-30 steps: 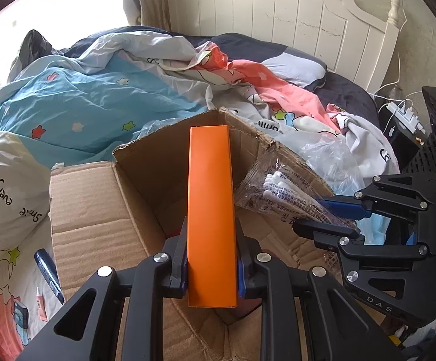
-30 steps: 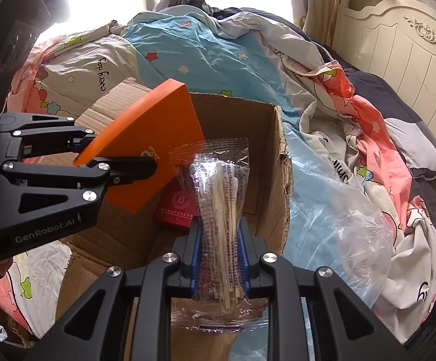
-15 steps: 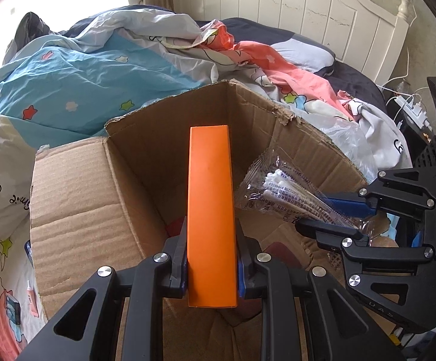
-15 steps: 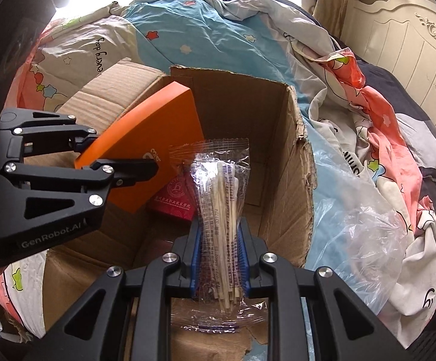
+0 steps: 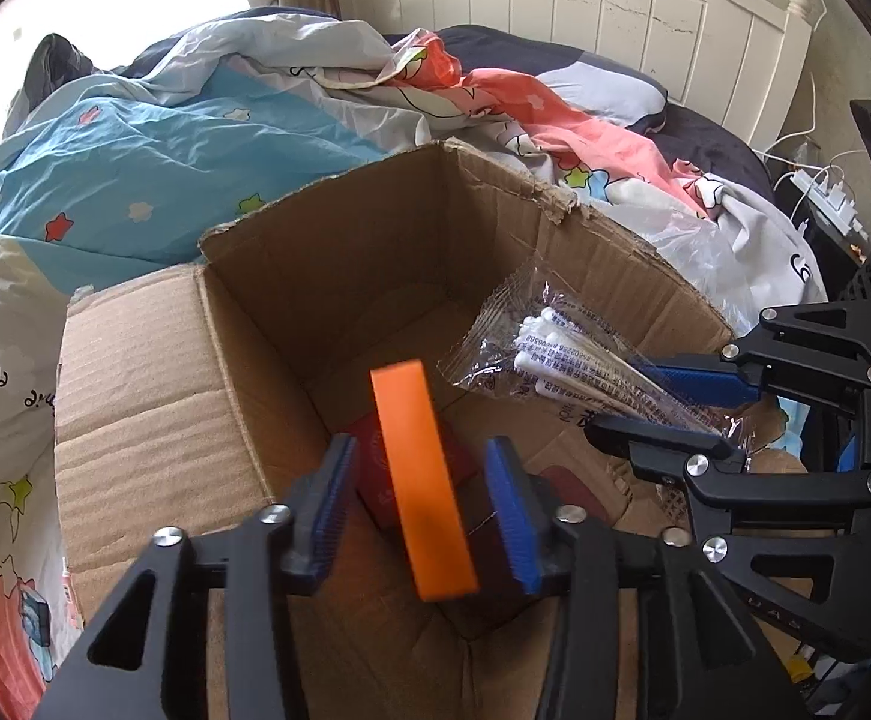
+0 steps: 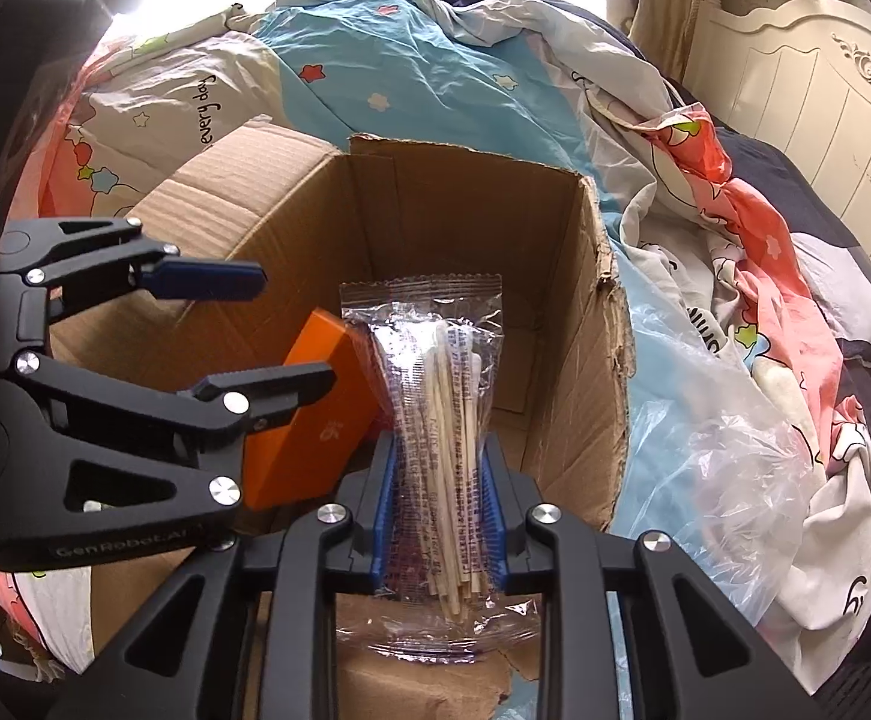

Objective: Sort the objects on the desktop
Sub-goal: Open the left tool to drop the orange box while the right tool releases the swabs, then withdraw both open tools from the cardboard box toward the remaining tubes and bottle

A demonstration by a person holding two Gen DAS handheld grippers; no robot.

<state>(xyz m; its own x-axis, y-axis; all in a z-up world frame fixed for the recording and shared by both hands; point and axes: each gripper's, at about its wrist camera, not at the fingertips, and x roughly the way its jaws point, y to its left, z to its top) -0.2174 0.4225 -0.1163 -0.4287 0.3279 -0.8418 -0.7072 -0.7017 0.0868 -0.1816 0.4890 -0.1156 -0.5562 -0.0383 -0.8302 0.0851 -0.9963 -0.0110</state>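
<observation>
An open cardboard box point(image 5: 375, 276) stands on the bed; it also shows in the right wrist view point(image 6: 471, 222). My left gripper point(image 5: 423, 498) is open over the box, and the orange box point(image 5: 420, 480) sits loose and tilted between its pads, dropping inside; it also shows in the right wrist view point(image 6: 309, 414). My right gripper point(image 6: 438, 504) is shut on a clear packet of cotton swabs point(image 6: 441, 414), held over the box's near edge. The packet point(image 5: 561, 354) and right gripper point(image 5: 693, 420) show in the left wrist view.
A red packet point(image 5: 375, 468) lies on the box floor. A rumpled blue, pink and white quilt point(image 6: 435, 78) surrounds the box. A clear plastic bag point(image 6: 717, 480) lies to the right. A white headboard point(image 5: 585, 18) and a power strip point(image 5: 825, 192) stand behind.
My left gripper has opened and let go of the orange box, which has tipped and sunk into the cardboard box. My right gripper has kept its hold on the swab packet.
</observation>
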